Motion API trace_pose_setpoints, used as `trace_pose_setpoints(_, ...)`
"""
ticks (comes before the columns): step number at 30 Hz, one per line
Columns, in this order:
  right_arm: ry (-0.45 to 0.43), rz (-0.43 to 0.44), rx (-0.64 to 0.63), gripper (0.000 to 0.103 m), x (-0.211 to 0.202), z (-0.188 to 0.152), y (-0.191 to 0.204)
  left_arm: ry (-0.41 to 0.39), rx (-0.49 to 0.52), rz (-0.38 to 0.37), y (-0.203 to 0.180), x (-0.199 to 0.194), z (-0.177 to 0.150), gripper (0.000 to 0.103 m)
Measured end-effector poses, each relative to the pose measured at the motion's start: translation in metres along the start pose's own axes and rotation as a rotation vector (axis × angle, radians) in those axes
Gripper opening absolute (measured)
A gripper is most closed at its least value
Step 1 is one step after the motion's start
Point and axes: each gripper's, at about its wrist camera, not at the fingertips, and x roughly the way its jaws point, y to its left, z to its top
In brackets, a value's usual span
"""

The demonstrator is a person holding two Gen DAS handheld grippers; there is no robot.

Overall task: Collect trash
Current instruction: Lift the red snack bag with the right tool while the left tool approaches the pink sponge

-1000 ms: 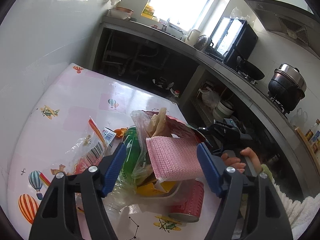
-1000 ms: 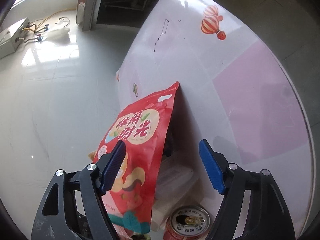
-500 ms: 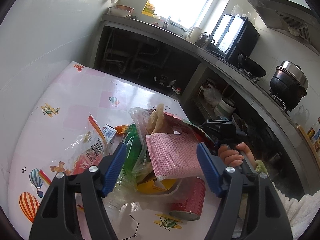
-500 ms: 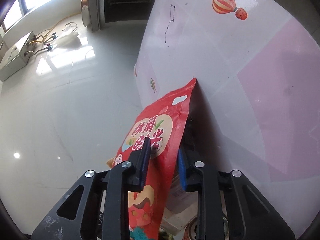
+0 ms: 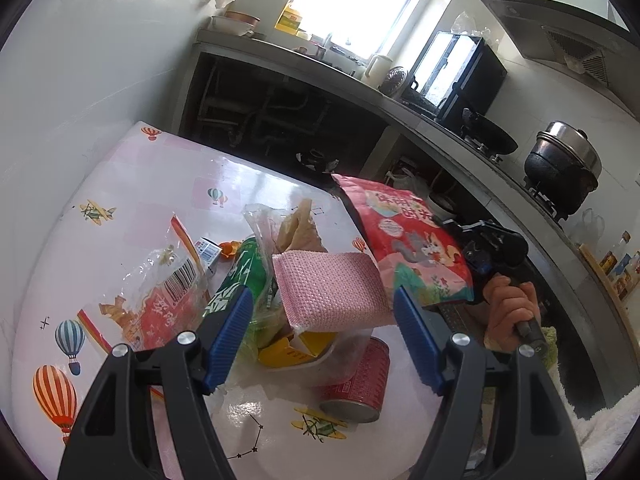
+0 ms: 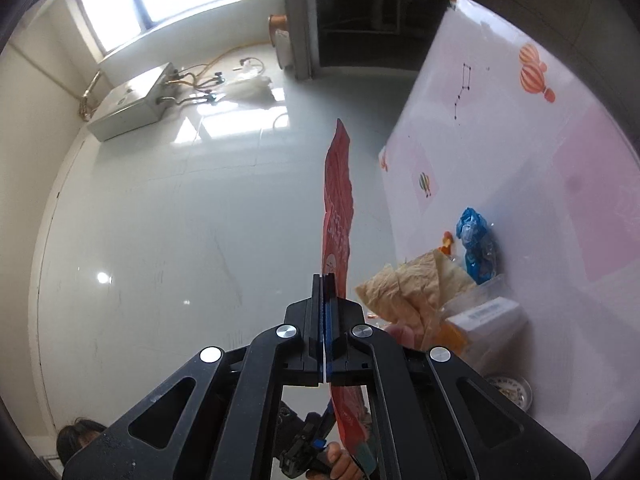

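Observation:
My right gripper (image 6: pixel 325 280) is shut on a red snack bag (image 6: pixel 338 196) and holds it edge-on, lifted off the table; the bag also shows in the left wrist view (image 5: pixel 404 236), raised right of the pile. My left gripper (image 5: pixel 322 312) is open, its blue pads either side of a pink scrub cloth (image 5: pixel 330 286) on top of the trash pile. The pile holds a green packet (image 5: pixel 244 276), a clear wrapper with a barcode (image 5: pixel 168 292), brown paper (image 5: pixel 298 226), a yellow carton (image 5: pixel 294 350) and a red can (image 5: pixel 358 380) on its side.
The pile lies on a white and pink table (image 5: pixel 132 200) printed with balloons, against a wall on the left. A blue wrapper (image 6: pixel 478 246) and a small box (image 6: pixel 486 312) lie on the table. A kitchen counter (image 5: pixel 440 128) with a pot stands behind. Glossy floor (image 6: pixel 180 220) lies beside the table.
My right gripper closed on the red snack bag and lifted it off the pile, up and away to the right. My left gripper stayed open over the pink cloth.

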Motion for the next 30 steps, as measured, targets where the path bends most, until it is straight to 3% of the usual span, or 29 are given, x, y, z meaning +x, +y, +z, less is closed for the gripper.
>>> trace_pose_setpoints(5, -0.098, -0.067, -0.029, 0.000, -0.046, -0.034, -0.006, 0.040, 0.016, -0.053, -0.007, -0.001, -0.012, 0.070)
trace_pose_setpoints(10, -0.181, -0.184, 0.034, 0.000, -0.100, -0.089, -0.053, 0.156, 0.083, -0.101, -0.024, 0.019, -0.040, 0.070)
trace_pose_setpoints(14, -0.204, -0.292, 0.147, 0.000, -0.118, -0.122, -0.103, 0.253, 0.102, -0.105, -0.035, 0.046, -0.063, 0.070)
trace_pose_setpoints(20, -0.188, -0.392, 0.136, 0.000, -0.107, -0.136, -0.117, 0.271, 0.162, -0.054, -0.048, 0.065, -0.074, 0.072)
trace_pose_setpoints(30, -0.181, -0.415, 0.098, 0.000, -0.113, -0.134, -0.108, 0.294, 0.307, 0.065, -0.075, 0.086, -0.087, 0.072)
